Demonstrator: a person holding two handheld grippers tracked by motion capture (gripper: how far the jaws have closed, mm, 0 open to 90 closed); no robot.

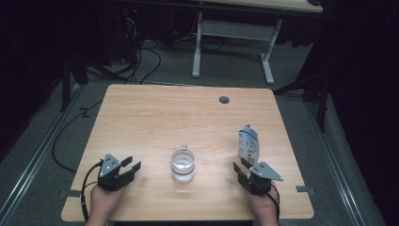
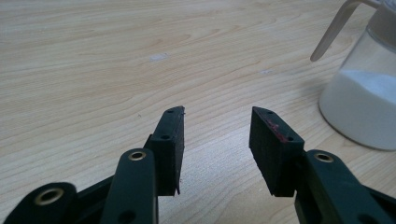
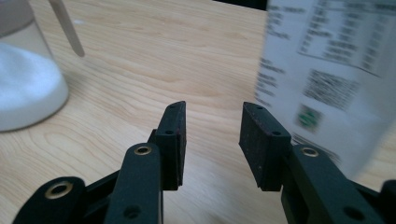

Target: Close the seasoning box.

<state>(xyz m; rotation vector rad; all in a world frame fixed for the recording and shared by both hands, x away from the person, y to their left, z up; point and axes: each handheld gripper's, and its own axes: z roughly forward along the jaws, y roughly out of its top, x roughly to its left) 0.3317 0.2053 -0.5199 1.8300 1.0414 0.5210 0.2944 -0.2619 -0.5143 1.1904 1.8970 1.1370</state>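
At the near edge of the tabletop (image 1: pixel 141 108), both tools rest with jaws apart and nothing between them: the left tool (image 1: pixel 132 165) at left, the right tool (image 1: pixel 241 165) just short of a standing white printed pouch (image 1: pixel 248 144); between them sits a glass jar (image 1: pixel 182 165) of white powder, lid open

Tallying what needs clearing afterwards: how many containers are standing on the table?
2. A glass jar holding white powder stands near the table's front middle, between the two grippers; a printed white pouch stands upright at the right, just beyond the right gripper. Nothing seems hidden.
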